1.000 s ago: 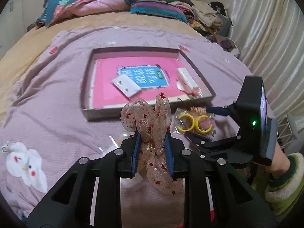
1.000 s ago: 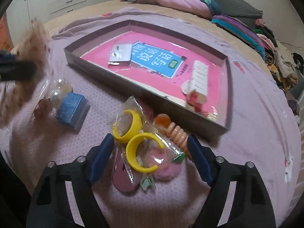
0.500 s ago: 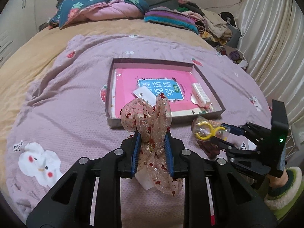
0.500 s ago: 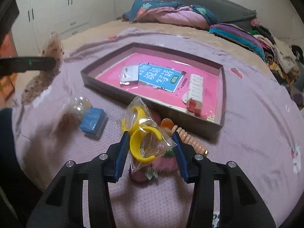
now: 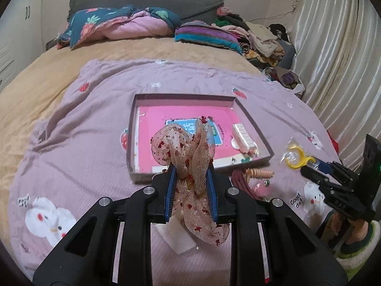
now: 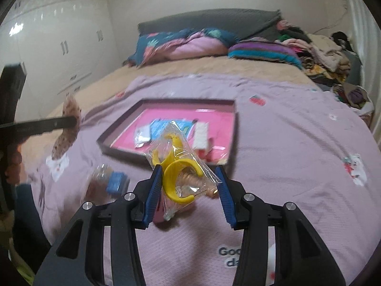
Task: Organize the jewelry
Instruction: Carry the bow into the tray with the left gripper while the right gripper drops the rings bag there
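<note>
My left gripper is shut on a sheer pink bow with red specks and holds it above the blanket, just in front of the shallow box with a pink bottom. My right gripper is shut on a clear bag of yellow hoop earrings, lifted off the bed; it also shows in the left wrist view to the right of the box. The box holds a white card and a white hair clip.
On the lilac blanket near the box lie an orange spiral hair tie, a pink pouch, a blue box and a clear bag of beads. Folded bedding and clothes are piled at the bed's head.
Both grippers have risen and pulled back from the bed. The right gripper has lifted the earring bag off the pile, leaving the hair tie and pouch behind. The left still holds the bow.
</note>
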Demonstrator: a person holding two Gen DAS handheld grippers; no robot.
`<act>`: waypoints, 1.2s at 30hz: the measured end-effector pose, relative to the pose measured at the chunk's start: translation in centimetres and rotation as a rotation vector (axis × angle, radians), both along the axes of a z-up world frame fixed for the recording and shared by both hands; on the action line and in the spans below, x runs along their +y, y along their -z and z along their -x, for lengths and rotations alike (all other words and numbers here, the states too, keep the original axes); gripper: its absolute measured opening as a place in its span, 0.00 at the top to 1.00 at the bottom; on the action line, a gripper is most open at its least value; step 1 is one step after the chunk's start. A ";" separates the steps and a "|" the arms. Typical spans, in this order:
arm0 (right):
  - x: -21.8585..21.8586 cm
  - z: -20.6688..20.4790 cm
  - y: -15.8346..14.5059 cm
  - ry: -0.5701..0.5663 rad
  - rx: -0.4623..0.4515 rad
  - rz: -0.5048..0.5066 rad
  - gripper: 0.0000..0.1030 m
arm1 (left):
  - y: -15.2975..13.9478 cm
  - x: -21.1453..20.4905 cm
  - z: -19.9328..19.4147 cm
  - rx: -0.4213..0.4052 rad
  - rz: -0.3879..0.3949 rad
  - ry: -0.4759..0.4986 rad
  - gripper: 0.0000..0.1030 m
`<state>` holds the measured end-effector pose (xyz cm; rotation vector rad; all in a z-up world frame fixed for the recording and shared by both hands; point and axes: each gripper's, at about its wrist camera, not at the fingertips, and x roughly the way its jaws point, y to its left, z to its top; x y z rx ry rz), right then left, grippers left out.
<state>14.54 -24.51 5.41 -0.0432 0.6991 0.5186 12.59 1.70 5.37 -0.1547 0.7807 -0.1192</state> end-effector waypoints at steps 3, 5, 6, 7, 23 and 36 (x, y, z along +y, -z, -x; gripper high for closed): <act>-1.0 -0.5 -0.8 0.033 -0.017 -0.017 0.57 | -0.3 -0.3 -1.0 -0.009 0.005 0.012 0.85; -1.6 -0.9 -1.3 0.052 -0.027 -0.027 0.57 | -0.4 -0.5 -1.6 -0.015 0.008 0.019 0.85; -1.8 -1.1 -1.5 0.061 -0.032 -0.029 0.57 | -0.5 -0.6 -2.0 -0.018 0.008 0.022 0.85; -2.0 -1.3 -1.9 0.070 -0.040 -0.031 0.57 | -0.5 -0.7 -2.3 -0.021 0.007 0.024 0.85; -1.6 -6.6 -2.5 0.166 -0.059 -0.002 0.57 | 1.1 -0.2 -8.9 -0.024 -0.025 0.015 0.85; 0.4 -11.8 0.0 0.257 -0.054 0.084 0.57 | 6.1 3.1 -11.6 0.073 -0.047 -0.055 0.84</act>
